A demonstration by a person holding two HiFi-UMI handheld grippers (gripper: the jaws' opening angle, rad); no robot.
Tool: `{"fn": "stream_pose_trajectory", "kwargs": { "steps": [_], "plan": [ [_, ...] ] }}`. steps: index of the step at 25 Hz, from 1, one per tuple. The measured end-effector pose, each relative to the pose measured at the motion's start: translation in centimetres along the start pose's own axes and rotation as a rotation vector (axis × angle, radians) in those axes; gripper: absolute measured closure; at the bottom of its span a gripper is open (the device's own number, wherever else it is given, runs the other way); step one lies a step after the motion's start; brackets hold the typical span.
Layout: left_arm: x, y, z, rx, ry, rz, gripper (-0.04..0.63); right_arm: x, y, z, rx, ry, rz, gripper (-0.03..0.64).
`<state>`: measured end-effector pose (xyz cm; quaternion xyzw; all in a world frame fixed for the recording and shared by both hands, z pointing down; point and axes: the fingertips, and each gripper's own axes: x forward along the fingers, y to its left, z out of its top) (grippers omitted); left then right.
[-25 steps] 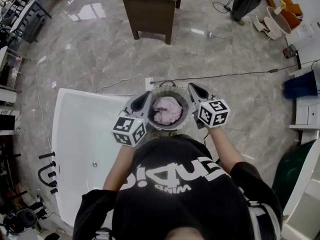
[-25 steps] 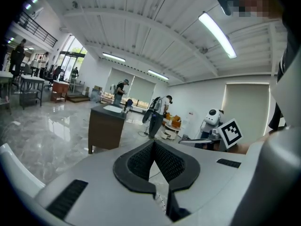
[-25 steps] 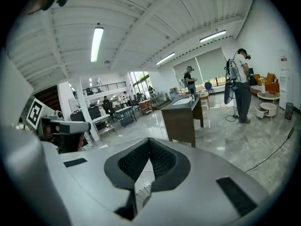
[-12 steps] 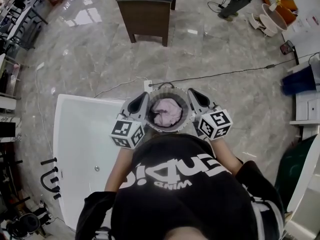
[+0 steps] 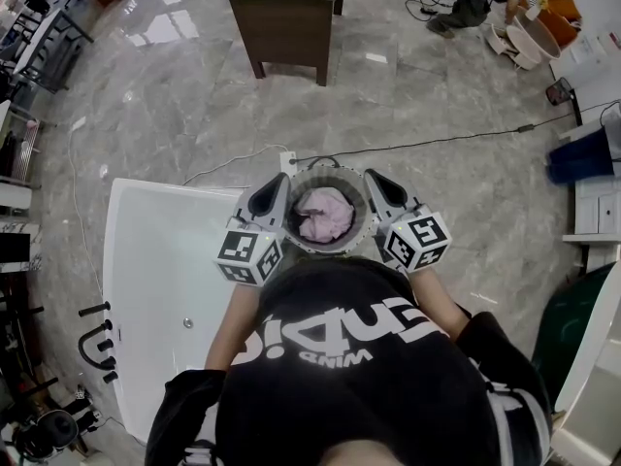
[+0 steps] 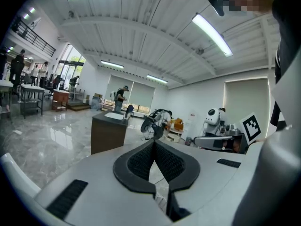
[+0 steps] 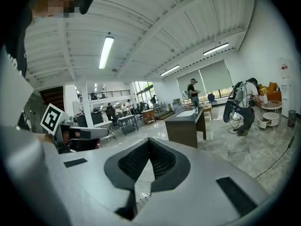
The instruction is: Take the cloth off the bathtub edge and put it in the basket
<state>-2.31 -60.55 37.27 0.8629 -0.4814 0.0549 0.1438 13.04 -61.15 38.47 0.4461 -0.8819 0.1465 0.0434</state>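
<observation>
A round grey basket stands on the floor by the corner of the white bathtub, straight ahead of the person. The pink cloth lies crumpled inside it. My left gripper hangs at the basket's left rim and my right gripper at its right rim, neither touching the cloth. In the left gripper view the left gripper's black pads meet at the tips with nothing between them. The right gripper looks the same in its own view, shut and empty. Both gripper views look out level over the room, so they show neither basket nor cloth.
A dark wooden cabinet stands further ahead on the marble floor. A black cable runs from the basket to the right. Black tap fittings sit at the tub's left side. A blue bin and white furniture line the right edge.
The right gripper has drawn back a little toward the person's body beside the basket. The left gripper has hardly moved. The cloth stays in the basket.
</observation>
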Motion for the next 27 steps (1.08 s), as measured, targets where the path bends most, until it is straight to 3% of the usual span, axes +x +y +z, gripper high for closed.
{"fn": "stream_pose_trajectory", "kwargs": {
  "steps": [27],
  "plan": [
    [-0.7,-1.0,-1.4,-0.039,-0.001,0.024,0.583,-0.6,1.7,-1.3,-0.037,0.033,0.064,0.603]
  ]
}}
